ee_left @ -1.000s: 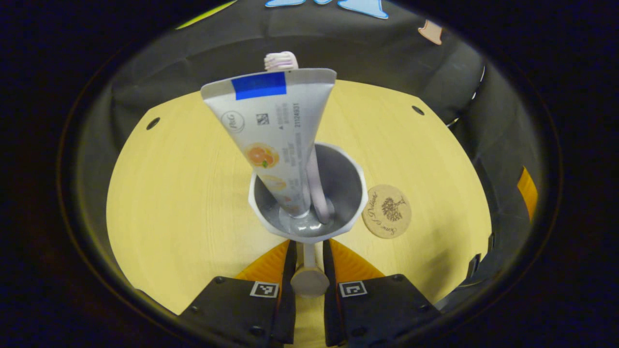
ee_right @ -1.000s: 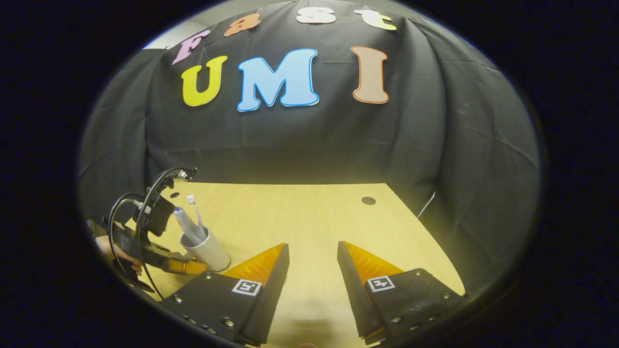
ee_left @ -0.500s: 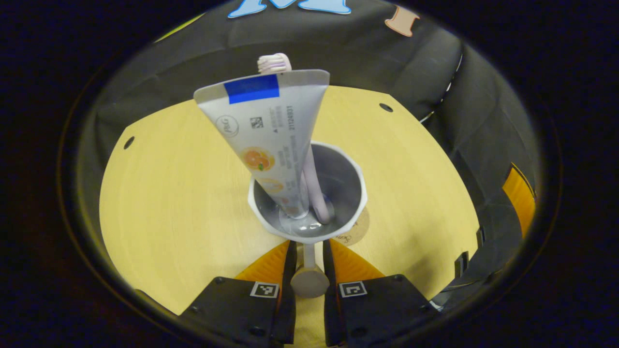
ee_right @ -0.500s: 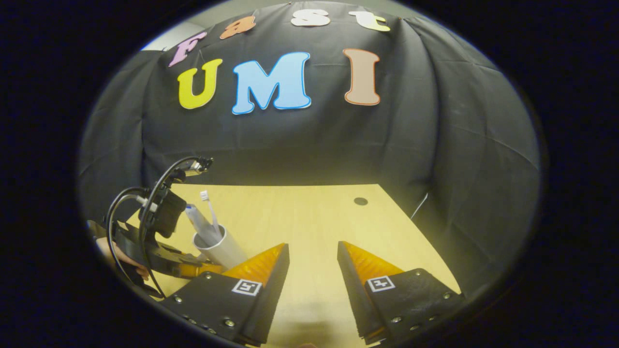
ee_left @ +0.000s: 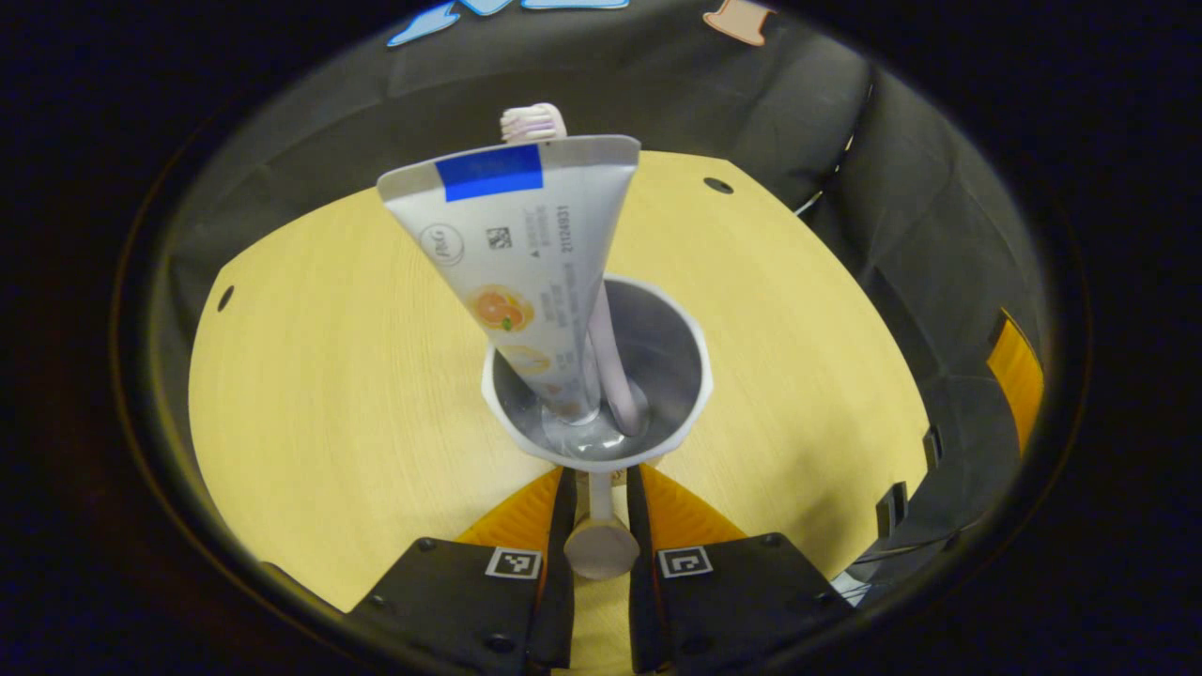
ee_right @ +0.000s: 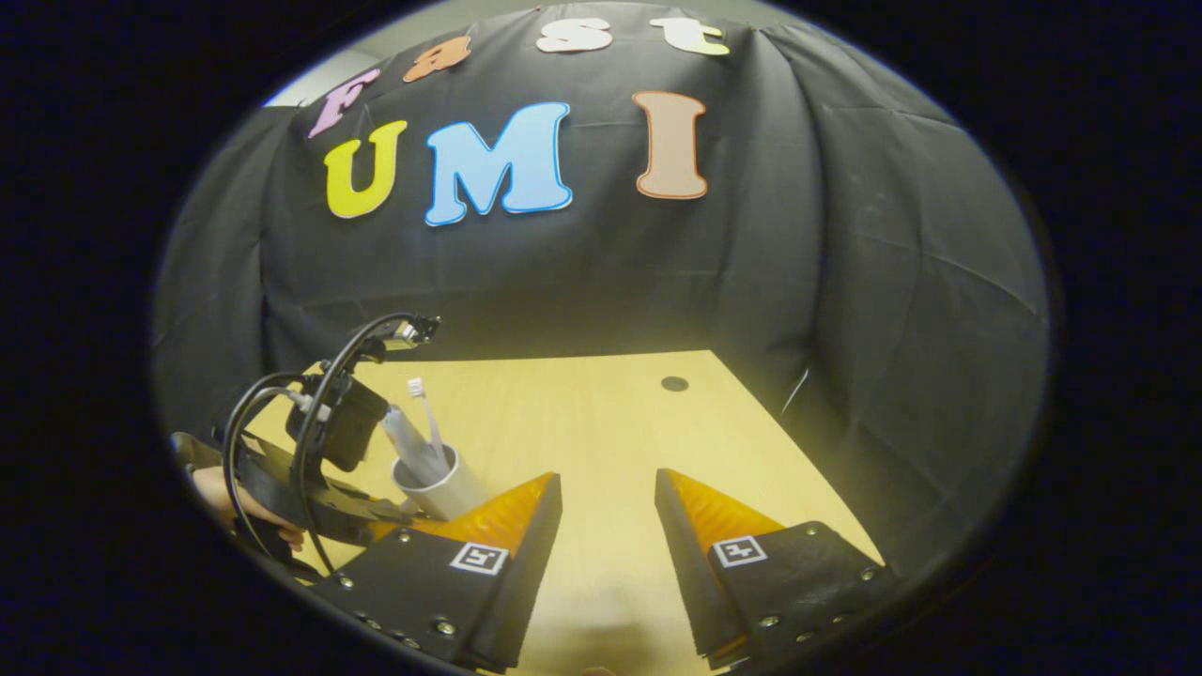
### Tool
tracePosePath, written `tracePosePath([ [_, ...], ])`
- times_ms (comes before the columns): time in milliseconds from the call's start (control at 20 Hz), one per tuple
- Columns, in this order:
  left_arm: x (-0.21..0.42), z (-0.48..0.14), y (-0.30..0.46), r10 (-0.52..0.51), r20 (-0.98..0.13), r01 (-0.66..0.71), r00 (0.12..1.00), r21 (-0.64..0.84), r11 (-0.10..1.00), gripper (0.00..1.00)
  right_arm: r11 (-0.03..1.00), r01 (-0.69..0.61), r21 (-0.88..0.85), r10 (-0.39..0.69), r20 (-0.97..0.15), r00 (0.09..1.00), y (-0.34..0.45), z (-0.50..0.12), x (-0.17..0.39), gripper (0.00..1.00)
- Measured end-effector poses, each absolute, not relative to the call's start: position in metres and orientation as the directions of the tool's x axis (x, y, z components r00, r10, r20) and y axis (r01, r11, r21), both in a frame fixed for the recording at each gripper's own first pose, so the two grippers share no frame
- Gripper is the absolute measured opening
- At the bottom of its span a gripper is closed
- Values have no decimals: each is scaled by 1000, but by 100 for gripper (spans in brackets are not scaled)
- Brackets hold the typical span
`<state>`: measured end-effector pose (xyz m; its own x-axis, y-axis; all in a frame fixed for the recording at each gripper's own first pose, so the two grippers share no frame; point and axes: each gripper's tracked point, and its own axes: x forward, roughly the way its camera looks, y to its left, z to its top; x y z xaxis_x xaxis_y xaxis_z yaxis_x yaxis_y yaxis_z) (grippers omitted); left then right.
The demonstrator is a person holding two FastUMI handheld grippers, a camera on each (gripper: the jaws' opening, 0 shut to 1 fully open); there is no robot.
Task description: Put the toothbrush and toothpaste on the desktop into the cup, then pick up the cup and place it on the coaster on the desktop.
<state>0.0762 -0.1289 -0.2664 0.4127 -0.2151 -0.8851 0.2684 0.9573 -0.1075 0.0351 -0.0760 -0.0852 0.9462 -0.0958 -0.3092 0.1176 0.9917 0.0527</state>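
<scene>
A white cup [ee_left: 693,380] stands upright before my left gripper [ee_left: 596,481], which is shut on the cup's handle [ee_left: 595,540]. A silver toothpaste tube [ee_left: 521,253] leans in the cup, cap down. Behind it rises a pale toothbrush [ee_left: 532,122]. The cup hides the coaster. In the right gripper view the cup [ee_right: 449,486] sits at the far left with the toothbrush [ee_right: 424,408] and tube [ee_right: 404,437] in it. The left gripper [ee_right: 380,514] and a hand [ee_right: 221,493] are behind it. My right gripper [ee_right: 608,488] is open over bare wood.
The light wooden desktop [ee_left: 329,376] has small round holes [ee_left: 718,186] near its far corners. Black cloth walls close it in behind and to the right. Cables [ee_right: 282,413] loop off the left gripper.
The left gripper carried the cup rightwards over the coaster, which went from beside the cup to hidden under it. The right gripper stayed open and turned slightly.
</scene>
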Motion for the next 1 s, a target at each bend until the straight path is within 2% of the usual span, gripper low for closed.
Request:
tracePosePath([
  [450, 74, -272, -132, -165, -899, 234, 405, -72, 970, 31, 995, 78, 60, -57, -297, 953, -83, -80, 34, 58],
  [500, 72, -272, -132, -161, -899, 231, 407, -70, 970, 34, 995, 74, 62, -52, -298, 953, -85, -81, 33, 65],
  [550, 73, -272, -131, -162, -897, 229, 411, -71, 971, 34, 995, 71, 64, -48, -297, 954, -86, -80, 33, 58],
  [700, 73, -268, -138, -174, -885, 217, 432, -85, 973, 34, 996, 54, 68, -32, -287, 957, -89, -75, 32, 58],
  [850, 69, -261, -149, -184, -863, 183, 470, -108, 977, 63, 997, 25, 68, -5, -270, 963, -90, -70, 32, 58],
  [1000, 60, -252, -148, -171, -850, 143, 498, -114, 983, 80, 998, -15, 67, 32, -257, 966, -88, -66, 30, 58],
])
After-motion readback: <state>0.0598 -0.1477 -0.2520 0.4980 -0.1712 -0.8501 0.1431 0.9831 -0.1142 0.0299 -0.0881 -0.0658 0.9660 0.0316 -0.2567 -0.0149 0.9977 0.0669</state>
